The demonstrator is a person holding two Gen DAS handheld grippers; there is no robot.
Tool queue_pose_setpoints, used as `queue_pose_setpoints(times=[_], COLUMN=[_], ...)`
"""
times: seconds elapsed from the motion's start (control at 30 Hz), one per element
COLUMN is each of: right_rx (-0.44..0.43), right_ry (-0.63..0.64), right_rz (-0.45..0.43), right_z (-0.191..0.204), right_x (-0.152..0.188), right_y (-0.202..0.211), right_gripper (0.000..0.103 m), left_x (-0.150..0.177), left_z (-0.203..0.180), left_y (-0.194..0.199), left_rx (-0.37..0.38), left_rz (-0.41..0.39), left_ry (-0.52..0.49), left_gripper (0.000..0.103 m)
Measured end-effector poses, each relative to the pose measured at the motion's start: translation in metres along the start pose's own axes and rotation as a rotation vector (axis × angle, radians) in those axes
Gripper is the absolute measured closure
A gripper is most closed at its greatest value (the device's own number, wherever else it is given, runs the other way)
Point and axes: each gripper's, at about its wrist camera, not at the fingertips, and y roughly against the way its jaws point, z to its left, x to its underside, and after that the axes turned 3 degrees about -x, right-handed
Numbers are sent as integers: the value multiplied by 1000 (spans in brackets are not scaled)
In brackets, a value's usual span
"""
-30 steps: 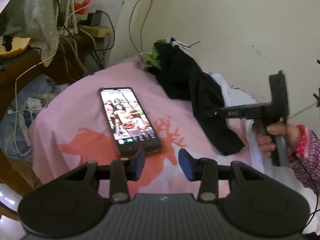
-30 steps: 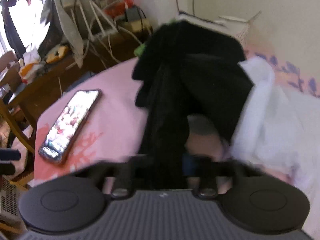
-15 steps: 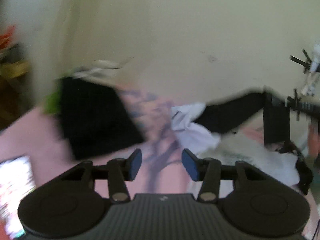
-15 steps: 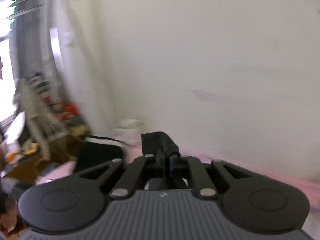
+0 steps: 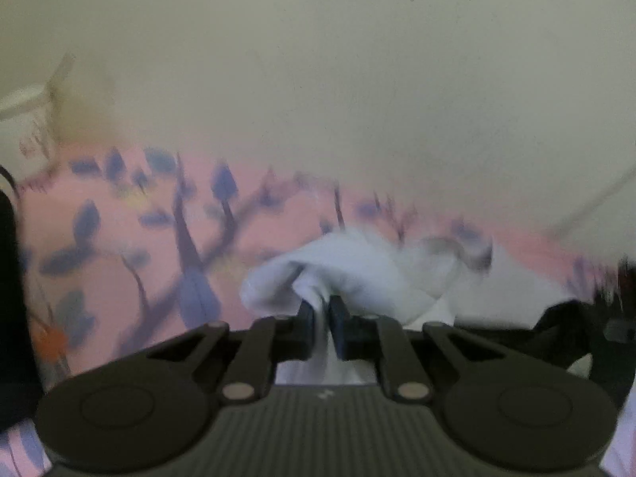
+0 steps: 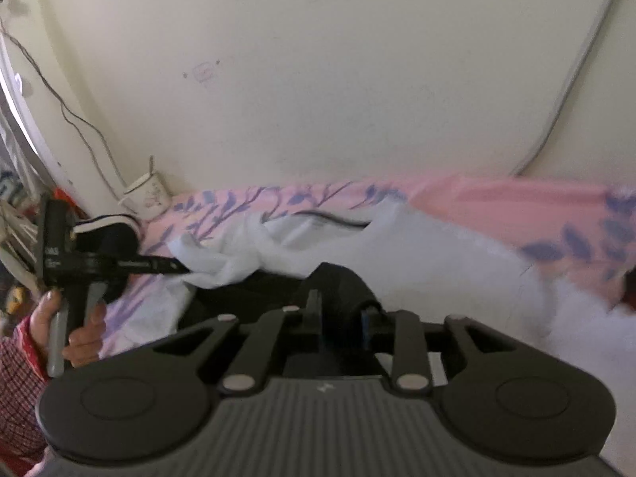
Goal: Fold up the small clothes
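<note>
My left gripper (image 5: 321,312) is shut on a bunched fold of a white garment (image 5: 369,266) lying on the pink bedsheet (image 5: 131,238). In the right wrist view the left gripper (image 6: 181,268) pinches the white garment (image 6: 417,254) at its left end. My right gripper (image 6: 340,314) has its jaws partly apart around a black garment (image 6: 338,278) that lies over the white one. The black cloth fills the gap between the jaws.
A cream wall (image 6: 318,79) rises right behind the bed. A white cup (image 6: 149,194) stands at the wall on the left, beside a black-and-white item (image 6: 107,226). A black shape (image 5: 8,278) fills the left edge of the left wrist view.
My left gripper swung right, away from the phone, and closed on the white garment. My right gripper carried the black garment right and its jaws now stand wider apart.
</note>
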Motion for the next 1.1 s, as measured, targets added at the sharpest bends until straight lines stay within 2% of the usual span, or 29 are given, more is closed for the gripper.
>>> queue_pose_setpoints(times=[0.03, 0.1, 0.13, 0.17, 0.2, 0.23, 0.27, 0.3, 0.37, 0.43, 0.5, 0.53, 0.57, 0.6, 0.67, 0.7, 0.77, 0.83, 0.9, 0.93, 1.0, 1.03, 1.1], right_rx=[41, 216, 291, 305, 288, 265, 247, 229, 207, 201, 235, 270, 281, 257, 286, 271, 186, 169, 252, 290, 368, 454, 651], right_ry=[3, 78, 130, 162, 172, 174, 182, 206, 266, 297, 327, 336, 336, 310, 291, 273, 167, 142, 214, 250, 227, 244, 310], right_rz=[-17, -59, -79, -87, -83, -81, -81, -76, -40, 18, 93, 129, 174, 167, 122, 76, -3, -84, -97, -57, 21, 63, 80], right_z=[-1, 6, 10, 13, 15, 18, 22, 28, 38, 43, 43, 42, 37, 34, 35, 38, 39, 44, 57, 60, 51, 45, 37], right_x=[-1, 3, 6, 9, 12, 15, 17, 21, 27, 32, 41, 43, 43, 40, 27, 18, -3, -18, -23, -22, -17, -13, -1], right_y=[1, -2, -1, -1, 2, 4, 6, 5, -1, -14, -32, -38, -48, -44, -22, -3, 41, 80, 95, 93, 80, 69, 58], right_gripper=[81, 68, 46, 38, 39, 39, 39, 38, 35, 35, 37, 61, 103, 103, 103, 103, 103, 103, 103, 103, 103, 103, 75], left_x=[-1, 3, 6, 9, 10, 8, 6, 6, 4, 3, 5, 6, 6, 5, 4, 4, 4, 5, 5, 5, 5, 5, 5], left_z=[3, 16, 23, 29, 36, 40, 46, 51, 57, 56, 55, 56, 56, 55, 57, 58, 57, 55, 54, 53, 52, 52, 52], left_y=[0, -5, -11, -16, -17, -17, -15, -13, -13, -14, -15, -17, -18, -19, -20, -19, -18, -19, -19, -19, -19, -19, -13], left_rx=[-19, -76, -88, -74, -38, -8, 33, 75, 125, 128, 136, 144, 151, 152, 150, 155, 159, 153, 157, 162, 153, 146, 149], left_rz=[-37, -66, -58, -38, -34, -31, -29, -33, -38, -36, -42, -43, -50, -57, -76, -87, -102, -101, -101, -101, -85, -76, -82], left_ry=[20, 77, 106, 132, 158, 177, 207, 243, 295, 290, 284, 285, 284, 276, 265, 268, 268, 256, 247, 244, 235, 229, 214], left_gripper=[94, 89, 84, 77, 76, 70, 57, 50, 46, 46, 50, 52, 57, 59, 62, 62, 62, 62, 59, 56, 48, 47, 47])
